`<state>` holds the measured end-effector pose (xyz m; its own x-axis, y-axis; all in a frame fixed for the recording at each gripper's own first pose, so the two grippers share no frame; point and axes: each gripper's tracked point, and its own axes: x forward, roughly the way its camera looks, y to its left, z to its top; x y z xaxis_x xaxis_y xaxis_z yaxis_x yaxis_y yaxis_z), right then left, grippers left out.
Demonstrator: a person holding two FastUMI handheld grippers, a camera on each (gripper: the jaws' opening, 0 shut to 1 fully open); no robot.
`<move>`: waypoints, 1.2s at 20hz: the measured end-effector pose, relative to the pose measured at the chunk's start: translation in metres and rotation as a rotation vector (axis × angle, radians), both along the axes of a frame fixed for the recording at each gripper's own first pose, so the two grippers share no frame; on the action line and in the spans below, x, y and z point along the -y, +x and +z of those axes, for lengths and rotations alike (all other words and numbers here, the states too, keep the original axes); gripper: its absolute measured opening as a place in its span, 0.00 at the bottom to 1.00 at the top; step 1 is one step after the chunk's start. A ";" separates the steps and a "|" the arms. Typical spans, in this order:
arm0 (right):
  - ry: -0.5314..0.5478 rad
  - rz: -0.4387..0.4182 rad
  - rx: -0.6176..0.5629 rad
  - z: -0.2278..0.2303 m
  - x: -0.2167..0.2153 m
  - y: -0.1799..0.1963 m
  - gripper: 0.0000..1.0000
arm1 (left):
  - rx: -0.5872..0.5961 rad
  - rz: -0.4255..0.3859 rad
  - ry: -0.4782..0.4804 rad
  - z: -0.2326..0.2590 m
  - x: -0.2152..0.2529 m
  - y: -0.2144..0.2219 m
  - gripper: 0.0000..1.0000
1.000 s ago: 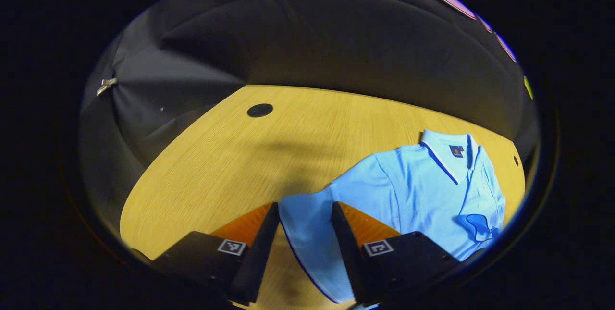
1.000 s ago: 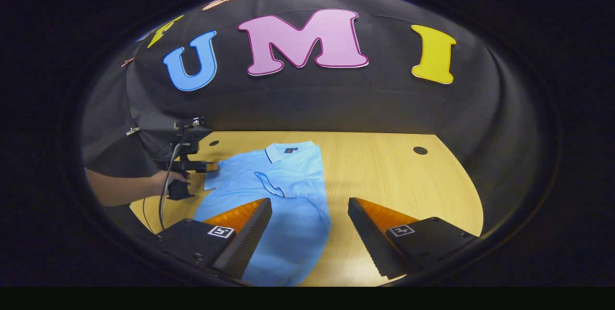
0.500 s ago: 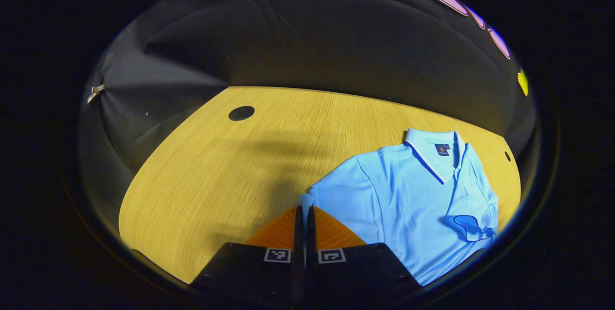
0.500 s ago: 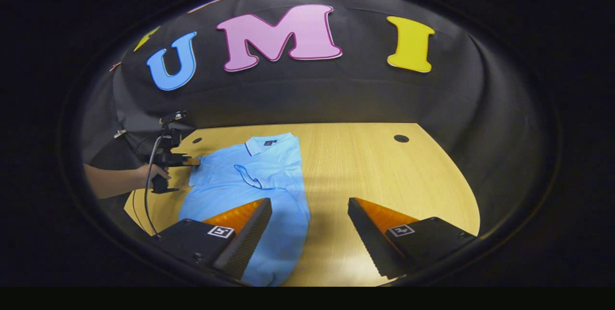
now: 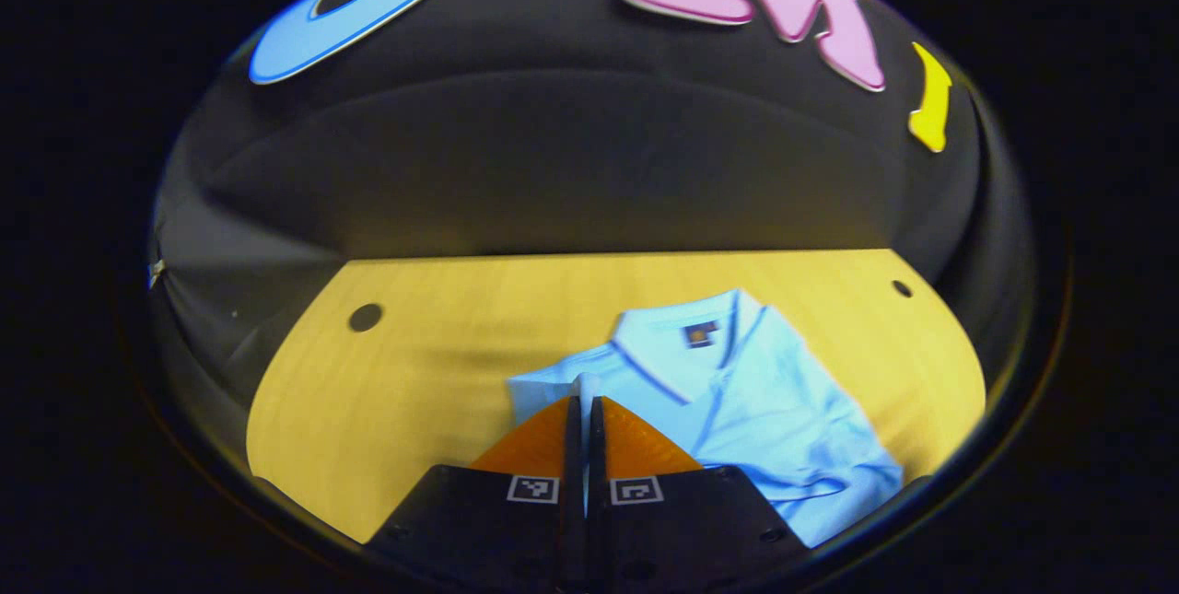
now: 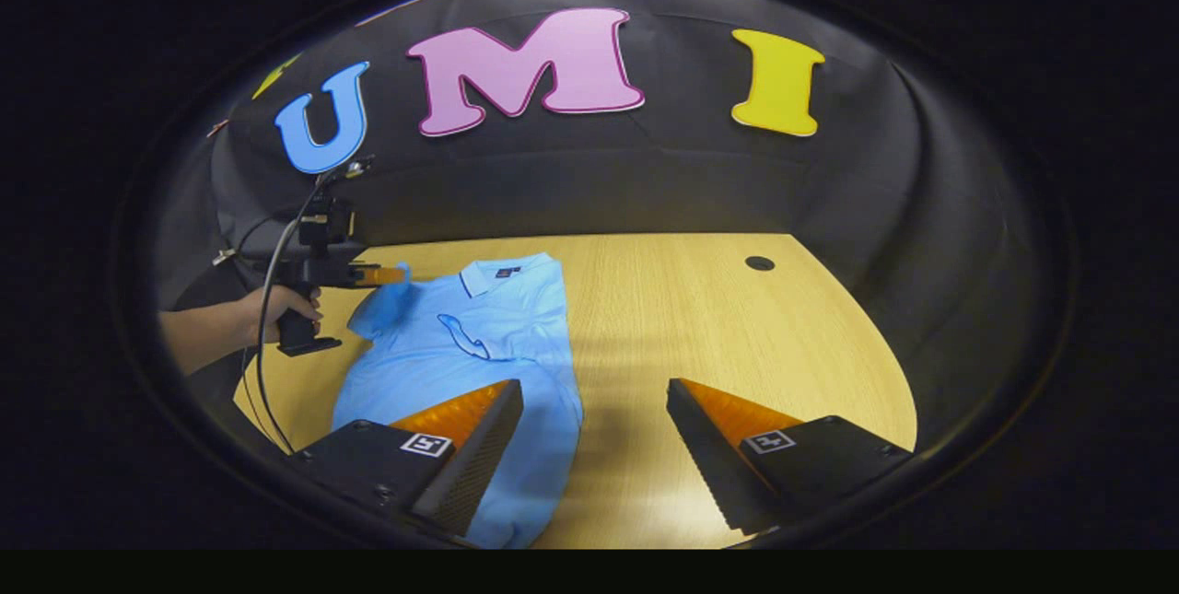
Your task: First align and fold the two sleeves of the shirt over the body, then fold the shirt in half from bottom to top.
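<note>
Sleeve (image 6: 385,299) apparently pinched by left gripper (image 5: 581,402); right gripper (image 6: 594,387) released, table (image 6: 718,327) alongside

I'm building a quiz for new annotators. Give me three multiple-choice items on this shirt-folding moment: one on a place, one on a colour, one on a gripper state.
1. Where does the shirt lie?
A. on the wooden table
B. on the floor
C. on a chair

2. What colour is the shirt?
A. red
B. light blue
C. white

3. How does the right gripper stand?
A. shut on the collar
B. shut on the hem
C. open

Answers: 1 A, the table surrounds the shirt. 2 B, plain in both views. 3 C, its fingers stand wide apart, while the left gripper is shut on the sleeve.
</note>
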<state>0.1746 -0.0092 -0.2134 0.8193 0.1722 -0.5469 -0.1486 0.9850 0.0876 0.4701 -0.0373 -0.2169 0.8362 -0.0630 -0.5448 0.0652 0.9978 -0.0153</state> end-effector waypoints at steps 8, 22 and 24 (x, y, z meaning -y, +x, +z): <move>-0.011 -0.030 0.018 0.008 0.015 -0.014 0.99 | 0.060 -0.189 -0.199 0.055 0.090 -0.028 0.73; 0.015 -0.010 -0.238 -0.047 -0.040 -0.145 0.99 | -0.052 -0.112 -0.080 0.005 -0.001 -0.315 0.97; -0.013 0.008 -0.285 -0.064 -0.047 -0.167 0.99 | -0.115 -0.116 -0.066 -0.025 0.000 -0.351 0.97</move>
<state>0.0074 0.0378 -0.2772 0.6311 0.1696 -0.7570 -0.1280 0.9852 0.1140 0.1189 -0.0371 -0.2418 0.7539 -0.1939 -0.6277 0.1737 0.9803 -0.0941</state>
